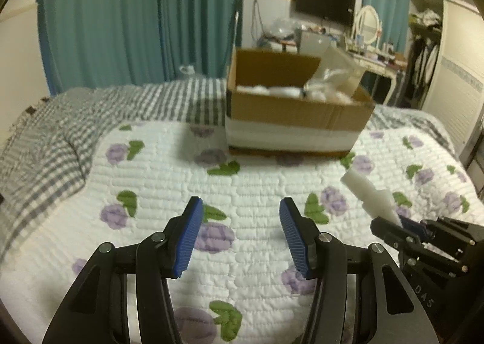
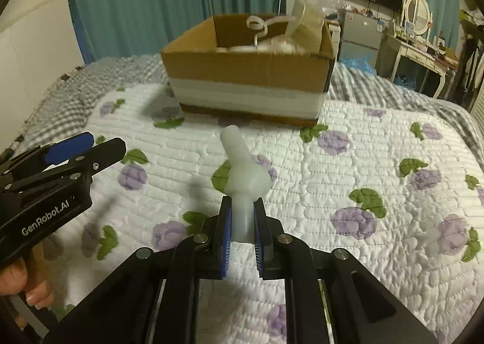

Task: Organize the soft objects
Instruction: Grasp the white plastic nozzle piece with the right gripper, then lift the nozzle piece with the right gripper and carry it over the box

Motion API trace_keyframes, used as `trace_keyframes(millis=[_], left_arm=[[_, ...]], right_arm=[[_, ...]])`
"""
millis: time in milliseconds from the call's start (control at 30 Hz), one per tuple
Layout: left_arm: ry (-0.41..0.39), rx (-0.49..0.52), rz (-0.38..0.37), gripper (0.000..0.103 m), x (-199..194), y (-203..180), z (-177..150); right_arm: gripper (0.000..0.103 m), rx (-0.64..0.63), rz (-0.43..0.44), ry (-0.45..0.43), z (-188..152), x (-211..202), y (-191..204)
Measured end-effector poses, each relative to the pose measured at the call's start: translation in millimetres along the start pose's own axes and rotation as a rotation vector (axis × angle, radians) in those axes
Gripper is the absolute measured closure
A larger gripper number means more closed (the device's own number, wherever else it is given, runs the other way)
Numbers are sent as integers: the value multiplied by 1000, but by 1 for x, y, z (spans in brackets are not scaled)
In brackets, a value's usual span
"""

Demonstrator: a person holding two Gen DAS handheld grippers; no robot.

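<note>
My right gripper (image 2: 243,208) is shut on a white foam piece (image 2: 243,174) and holds it above the flowered quilt, short of the cardboard box (image 2: 242,72). The foam piece also shows in the left wrist view (image 1: 370,193), sticking out of the right gripper (image 1: 396,220). My left gripper (image 1: 240,208) is open and empty over the quilt, with the box (image 1: 296,108) ahead of it. In the right wrist view the left gripper (image 2: 90,144) is at the left. The box holds white foam and clear plastic packing.
A white quilt with purple flowers (image 1: 169,180) covers the bed. A grey checked blanket (image 1: 54,132) lies at the left and behind the box. Teal curtains (image 1: 121,17), a dresser with a mirror (image 1: 367,23) and a wall TV (image 1: 325,2) stand beyond the bed.
</note>
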State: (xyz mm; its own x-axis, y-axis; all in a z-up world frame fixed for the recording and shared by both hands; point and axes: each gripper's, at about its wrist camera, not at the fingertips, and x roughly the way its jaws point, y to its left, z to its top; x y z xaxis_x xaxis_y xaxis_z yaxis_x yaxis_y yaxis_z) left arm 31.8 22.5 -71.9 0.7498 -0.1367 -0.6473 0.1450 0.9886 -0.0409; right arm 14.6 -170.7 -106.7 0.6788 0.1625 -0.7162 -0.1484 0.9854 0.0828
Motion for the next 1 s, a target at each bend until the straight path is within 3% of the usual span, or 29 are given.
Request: trace_keyframes(millis=[533,1000], left_arm=[[-190,-33,-19,51,-97,0,25],[-302,-27,-35,51,-141,-5,58]], right_arm=[[91,-14,10,-227,13,-110,23],[90,-21,4,-383,38,-177,25]])
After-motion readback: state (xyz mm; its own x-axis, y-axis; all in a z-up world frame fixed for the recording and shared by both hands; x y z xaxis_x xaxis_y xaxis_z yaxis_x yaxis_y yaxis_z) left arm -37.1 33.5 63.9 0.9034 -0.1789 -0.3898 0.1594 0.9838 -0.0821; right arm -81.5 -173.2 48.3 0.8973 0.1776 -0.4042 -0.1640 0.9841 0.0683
